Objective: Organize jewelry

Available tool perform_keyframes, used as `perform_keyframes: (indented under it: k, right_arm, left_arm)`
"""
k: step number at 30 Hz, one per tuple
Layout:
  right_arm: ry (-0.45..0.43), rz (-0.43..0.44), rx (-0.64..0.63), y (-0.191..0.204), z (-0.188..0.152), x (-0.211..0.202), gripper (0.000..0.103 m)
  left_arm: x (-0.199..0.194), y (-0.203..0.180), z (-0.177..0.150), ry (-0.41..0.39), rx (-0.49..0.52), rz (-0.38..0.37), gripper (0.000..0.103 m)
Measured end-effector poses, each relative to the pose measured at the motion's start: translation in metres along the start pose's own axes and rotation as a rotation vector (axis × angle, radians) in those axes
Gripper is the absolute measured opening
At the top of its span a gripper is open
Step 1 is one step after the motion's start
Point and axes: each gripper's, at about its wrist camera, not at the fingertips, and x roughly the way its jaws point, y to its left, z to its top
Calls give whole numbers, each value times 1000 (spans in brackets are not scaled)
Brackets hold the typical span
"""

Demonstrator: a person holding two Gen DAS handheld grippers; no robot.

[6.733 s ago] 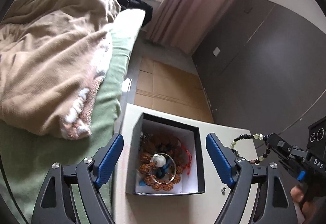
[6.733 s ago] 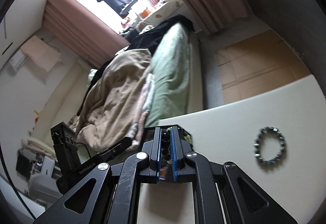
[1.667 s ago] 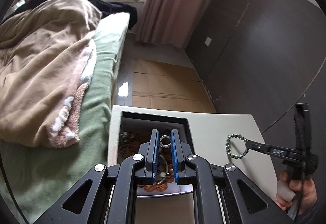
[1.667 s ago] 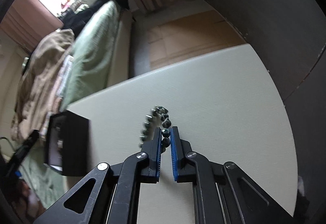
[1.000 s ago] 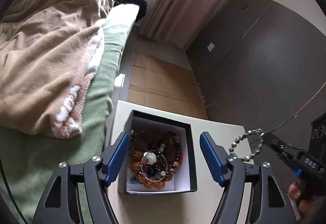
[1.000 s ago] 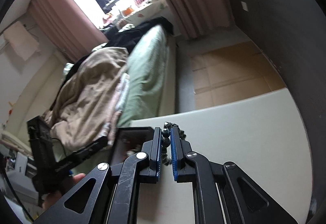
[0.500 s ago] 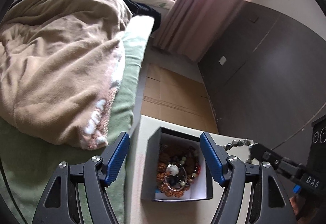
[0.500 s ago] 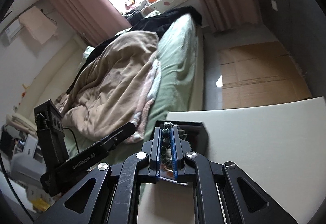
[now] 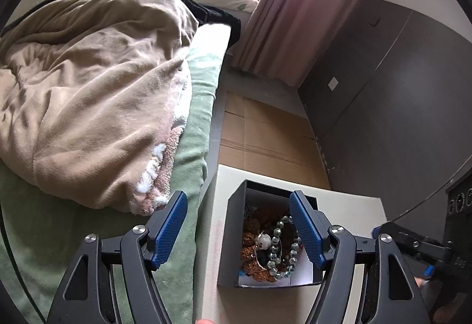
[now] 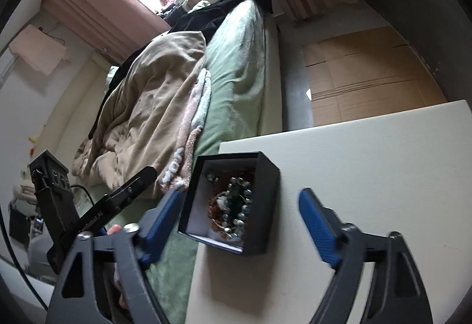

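Note:
A black jewelry box with a white inside stands at the left edge of the cream table. It holds brown bead strands and a grey metallic bead bracelet lying on top. My left gripper is open and empty above the box's left side. My right gripper is open and empty, with the box and the grey bracelet between its fingers.
A bed with a green sheet and a beige blanket lies left of the table. Cardboard covers the floor beyond it. A dark wardrobe wall stands at the right. The table top extends right of the box.
My right gripper was shut on the grey bracelet over the box; now it is open and the bracelet lies in the box. My left gripper stays open and shifted slightly left.

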Motion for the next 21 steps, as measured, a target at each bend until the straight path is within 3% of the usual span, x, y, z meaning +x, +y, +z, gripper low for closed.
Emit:
perform_keyframes:
  k: [1, 4, 21]
  right_arm:
    - [-1, -15, -4, -2, -2, -4, 85]
    - [-9, -25, -15, -4, -5, -14, 102]
    - [-102, -176, -128, 3, -20, -73, 103]
  left_arm:
    - [-1, -2, -1, 1, 7, -1, 81]
    - [-9, -9, -6, -12, 32, -5, 100]
    - [-53, -49, -26, -69, 157, -19, 103]
